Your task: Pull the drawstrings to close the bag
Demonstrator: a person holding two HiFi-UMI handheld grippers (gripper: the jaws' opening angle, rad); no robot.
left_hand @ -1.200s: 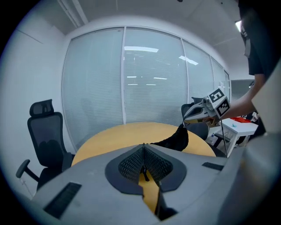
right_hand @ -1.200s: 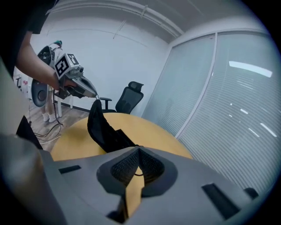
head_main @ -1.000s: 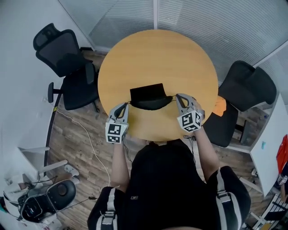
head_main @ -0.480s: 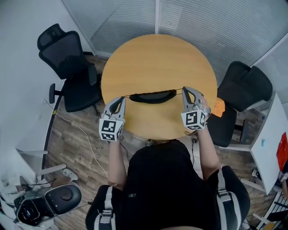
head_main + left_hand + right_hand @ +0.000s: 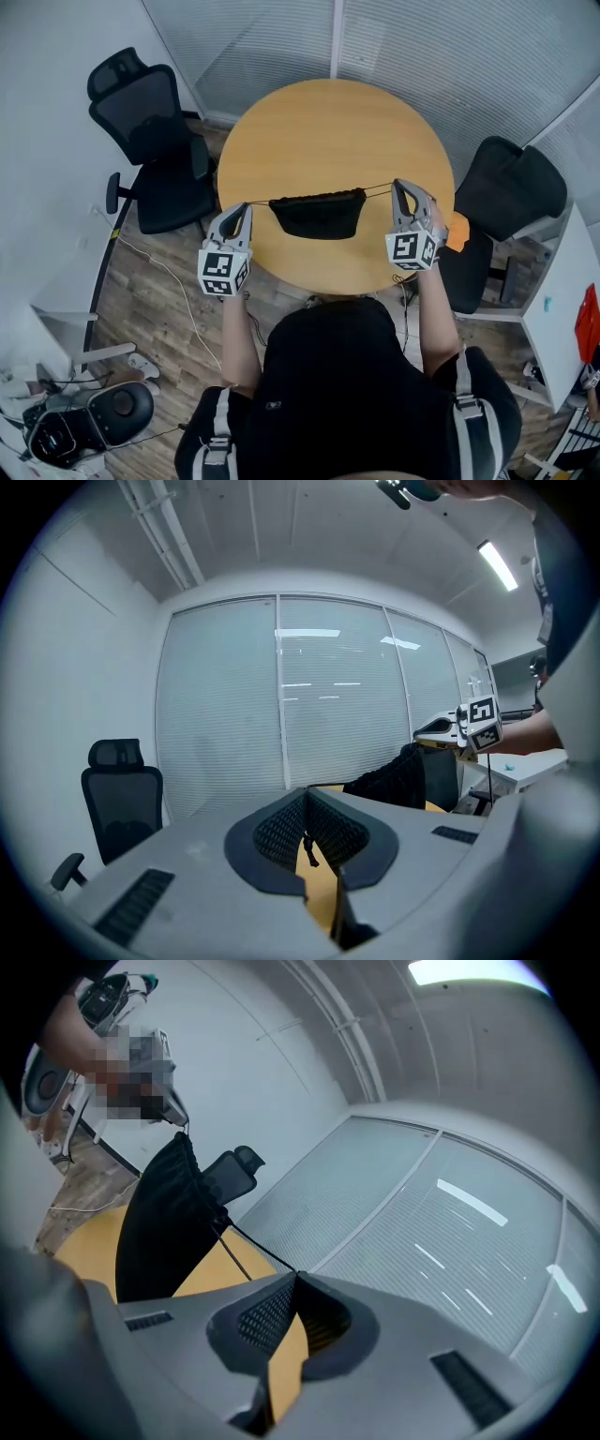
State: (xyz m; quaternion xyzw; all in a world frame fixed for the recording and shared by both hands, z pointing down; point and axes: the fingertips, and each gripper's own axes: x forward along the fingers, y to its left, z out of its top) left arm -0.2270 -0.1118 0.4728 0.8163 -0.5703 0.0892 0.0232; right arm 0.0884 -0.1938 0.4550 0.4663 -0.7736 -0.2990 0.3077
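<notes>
A black drawstring bag hangs in the air over the near part of the round wooden table, its mouth gathered along the top. A thin black drawstring runs taut from each side of the mouth to a gripper. My left gripper is shut on the left string, whose knotted end dangles behind the closed jaws. My right gripper is shut on the right string, which leads from the jaw tips to the bag. In the left gripper view the bag hangs to the right.
A black office chair stands left of the table and another to the right, with an orange item on its seat edge. Glass walls with blinds lie behind. Cables and gear sit on the wood floor at lower left.
Both grippers have risen and drawn apart. The bag, which lay open on the table, has been lifted by its strings, and its mouth has gathered.
</notes>
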